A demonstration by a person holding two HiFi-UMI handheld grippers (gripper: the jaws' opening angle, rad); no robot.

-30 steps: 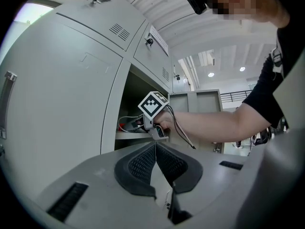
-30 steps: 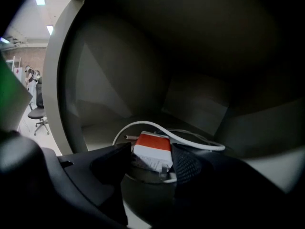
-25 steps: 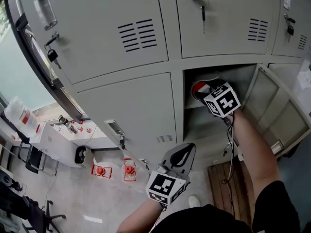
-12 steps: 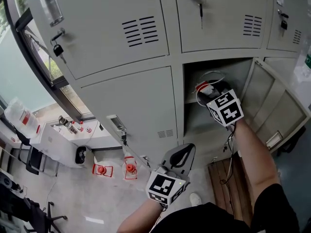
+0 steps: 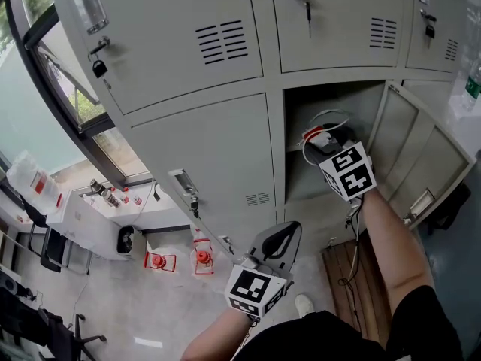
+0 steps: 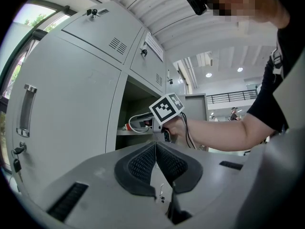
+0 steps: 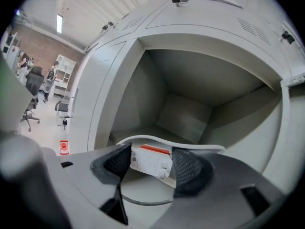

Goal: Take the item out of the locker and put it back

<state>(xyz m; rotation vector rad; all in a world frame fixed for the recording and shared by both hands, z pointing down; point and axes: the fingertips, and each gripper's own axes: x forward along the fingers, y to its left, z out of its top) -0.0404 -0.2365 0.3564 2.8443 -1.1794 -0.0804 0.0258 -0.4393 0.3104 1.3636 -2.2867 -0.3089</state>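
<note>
1. Your right tongs (image 5: 323,140) are backing out of the locker (image 5: 353,107). A second ago they reached deeper inside; now they sit at its mouth (the marker cube is already outside).
2. They grip the item (image 5: 311,134), a white block with a red end, with a pad pressed on each side. The hold looks steady to me.
3. The item is at the front of the open compartment, about level with the shelf (image 5: 294,147) and not yet clear of the opening. I judge the take-out nearly done and the put-back still ahead.
4. Its white cord (image 5: 325,115) loops up behind the block and trails back inside (it could catch on the shelf edge as you pull).
5. Your left tongs (image 5: 284,232) are closed on nothing, held low and well apart from the locker.
6. Edges: the frame post (image 5: 276,156) stands near the left of the opening. The open door (image 5: 425,164) stands on the right, beside your forearm.
7. Open room lies toward you, between post and door. A straight pull back should keep the item off both (swinging right would meet the door first).
</note>
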